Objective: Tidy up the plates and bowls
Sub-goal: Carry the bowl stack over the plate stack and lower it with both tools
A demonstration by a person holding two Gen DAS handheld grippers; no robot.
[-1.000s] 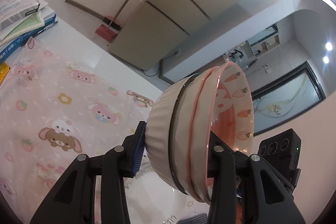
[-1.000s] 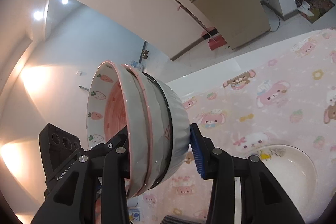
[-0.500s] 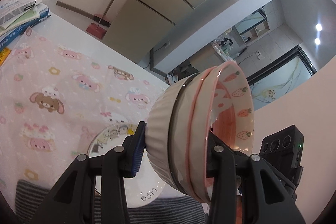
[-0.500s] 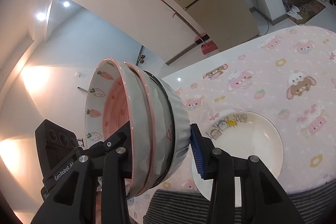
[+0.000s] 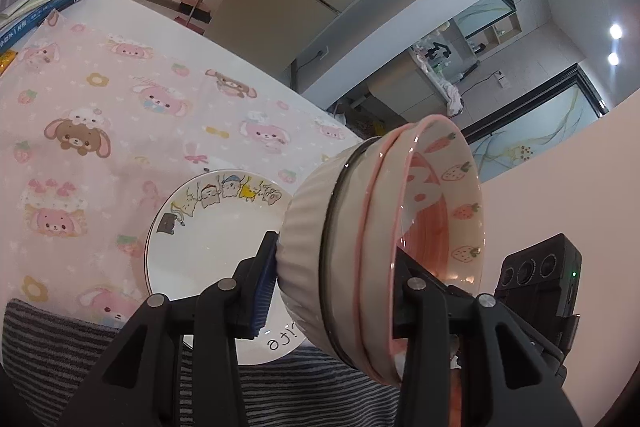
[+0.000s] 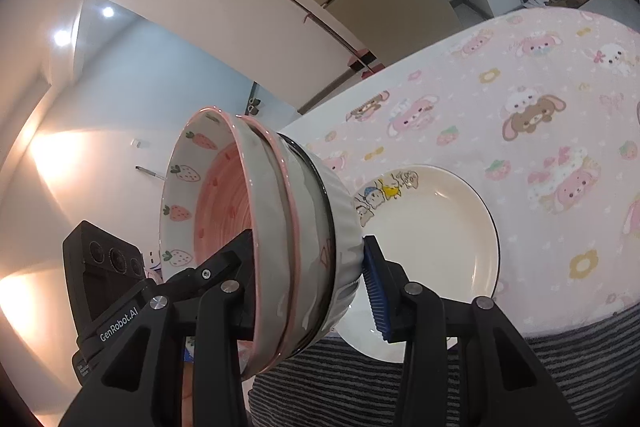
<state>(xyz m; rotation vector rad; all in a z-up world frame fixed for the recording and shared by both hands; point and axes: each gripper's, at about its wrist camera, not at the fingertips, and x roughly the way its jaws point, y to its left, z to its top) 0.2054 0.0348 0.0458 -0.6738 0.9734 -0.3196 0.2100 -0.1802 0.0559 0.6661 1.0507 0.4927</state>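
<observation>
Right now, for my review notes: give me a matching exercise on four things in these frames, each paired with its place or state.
Things:
1. bowl stack
2. plate
3. books
4. striped cloth

Places or states:
A. piled at the table's far corner
B. lying flat on the pink tablecloth
C. tipped sideways, clamped from both sides
D. along the table's near edge, under the plate's rim

Pairs: 1-C, 2-B, 3-A, 4-D
</observation>
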